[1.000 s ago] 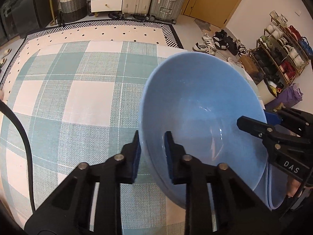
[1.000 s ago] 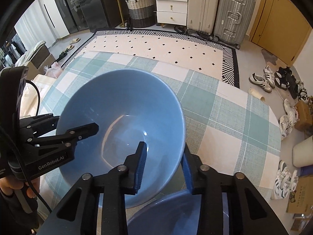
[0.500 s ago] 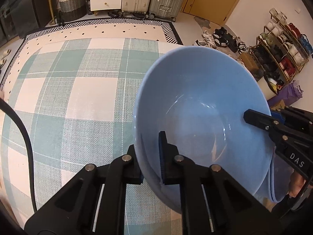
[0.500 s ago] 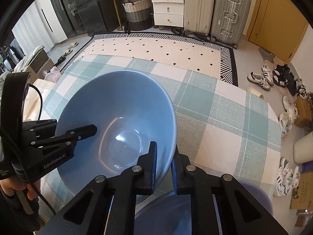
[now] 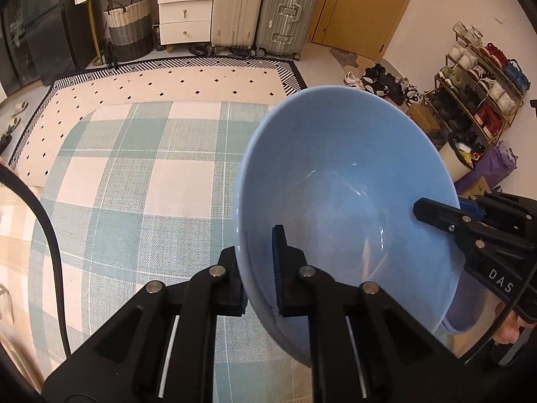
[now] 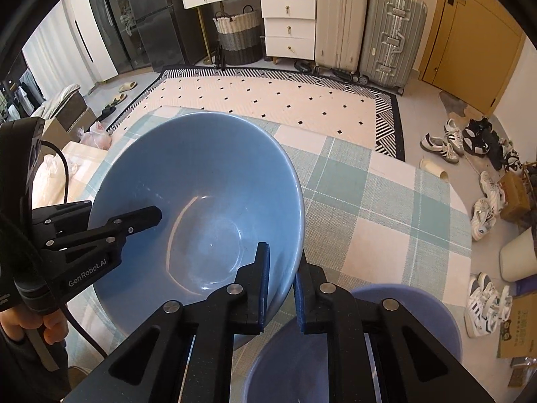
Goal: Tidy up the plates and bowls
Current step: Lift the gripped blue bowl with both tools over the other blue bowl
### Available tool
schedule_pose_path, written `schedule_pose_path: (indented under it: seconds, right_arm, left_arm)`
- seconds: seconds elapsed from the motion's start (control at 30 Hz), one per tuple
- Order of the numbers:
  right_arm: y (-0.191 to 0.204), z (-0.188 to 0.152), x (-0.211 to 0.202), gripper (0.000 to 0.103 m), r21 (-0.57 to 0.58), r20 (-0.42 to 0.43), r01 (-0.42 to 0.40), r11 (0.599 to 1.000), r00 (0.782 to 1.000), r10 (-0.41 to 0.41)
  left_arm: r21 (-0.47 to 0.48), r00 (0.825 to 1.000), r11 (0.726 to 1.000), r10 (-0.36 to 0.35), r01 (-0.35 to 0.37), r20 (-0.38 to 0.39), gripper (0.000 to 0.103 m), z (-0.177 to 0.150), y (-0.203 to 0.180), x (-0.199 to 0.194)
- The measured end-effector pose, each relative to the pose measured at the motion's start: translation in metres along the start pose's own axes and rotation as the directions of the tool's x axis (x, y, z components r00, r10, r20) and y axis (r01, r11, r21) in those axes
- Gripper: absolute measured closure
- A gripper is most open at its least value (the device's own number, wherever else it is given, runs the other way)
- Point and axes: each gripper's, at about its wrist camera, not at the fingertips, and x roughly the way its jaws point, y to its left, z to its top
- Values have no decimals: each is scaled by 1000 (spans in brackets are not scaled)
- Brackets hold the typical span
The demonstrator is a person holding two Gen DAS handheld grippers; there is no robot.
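A large light-blue bowl hangs tilted above the green-and-white checked tablecloth. My left gripper is shut on its near-left rim, one pad inside and one outside. My right gripper is shut on the opposite rim the same way. Each wrist view shows the other gripper across the bowl: the right gripper and the left gripper. A second, purplish-blue bowl sits on the table just under my right gripper.
Beyond the table's far edge lie a black-and-white patterned rug, suitcases and white drawers. Shoes and a shoe rack stand to the right. A person's hand holds the left gripper's handle.
Both grippers' jaws closed onto the bowl's rim, then the bowl rose with them, away from the table and the purplish bowl.
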Motion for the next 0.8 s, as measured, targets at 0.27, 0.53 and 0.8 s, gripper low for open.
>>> schedule_pose_path:
  seconds: [0.27, 0.53, 0.8]
  right_arm:
    - [2, -5, -39, 90, 19, 43, 37, 999, 998, -38]
    - [10, -13, -74, 90, 28, 82, 68, 997, 994, -70]
    - [8, -28, -117, 90, 53, 122, 93, 994, 988, -99]
  left_arm:
    - [16, 999, 1000, -23, 22, 36, 95, -3, -21, -33]
    - [38, 996, 999, -34, 31, 80, 95, -5, -40, -69]
    - [72, 993, 996, -55, 48, 108, 95, -7, -71, -104]
